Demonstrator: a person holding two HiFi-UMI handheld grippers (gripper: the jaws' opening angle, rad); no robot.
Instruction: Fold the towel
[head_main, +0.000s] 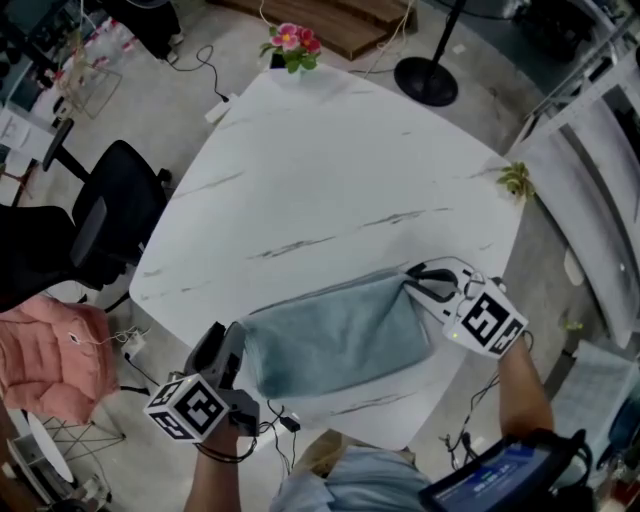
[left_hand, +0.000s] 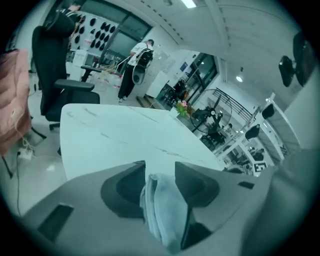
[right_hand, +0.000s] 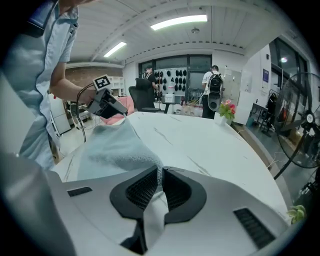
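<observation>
A grey-blue towel lies folded over along the near edge of the white marble table. My left gripper is at the towel's left end. In the left gripper view a thick bunch of towel fills the gap between its jaws, touching both pads. My right gripper is at the towel's right corner, shut on a thin edge of cloth. In the right gripper view the towel stretches from those jaws across to the left gripper.
A pot of pink flowers stands at the table's far corner and a small plant at its right edge. A black office chair and a pink garment are at the left. A round stand base sits on the floor beyond.
</observation>
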